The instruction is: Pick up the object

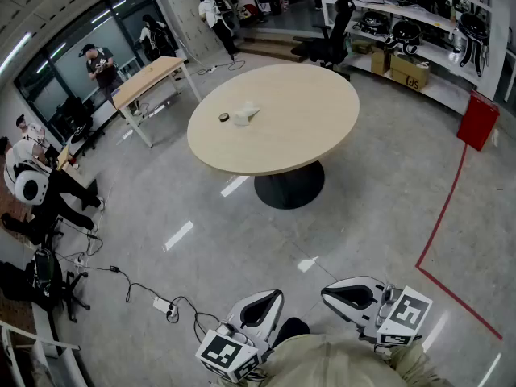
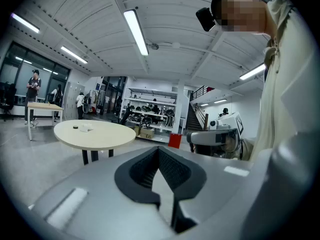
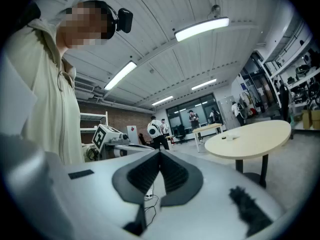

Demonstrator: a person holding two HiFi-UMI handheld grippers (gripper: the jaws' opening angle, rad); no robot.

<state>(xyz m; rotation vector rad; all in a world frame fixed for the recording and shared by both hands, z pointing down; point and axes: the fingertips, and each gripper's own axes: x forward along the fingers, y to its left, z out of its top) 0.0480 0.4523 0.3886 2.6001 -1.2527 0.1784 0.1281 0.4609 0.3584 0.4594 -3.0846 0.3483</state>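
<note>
Round beige table [image 1: 306, 127] mid-room on dark pedestal. Wooden desk [image 1: 149, 77] beyond it, near windows; person [image 1: 101, 64] standing behind desk. Black chair [image 1: 332, 35] beside shelves [image 1: 419, 14]; cardboard boxes [image 1: 407, 71] at shelves' foot. Red bin [image 1: 478, 120] far right. Red tape line [image 1: 439, 224] on grey floor. Power strip [image 1: 164, 305] with black cable, lower left.

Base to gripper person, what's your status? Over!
Left gripper and right gripper shut, empty, held low. White object on round table, far off, untouched. Nothing seen blocking the way.
</note>
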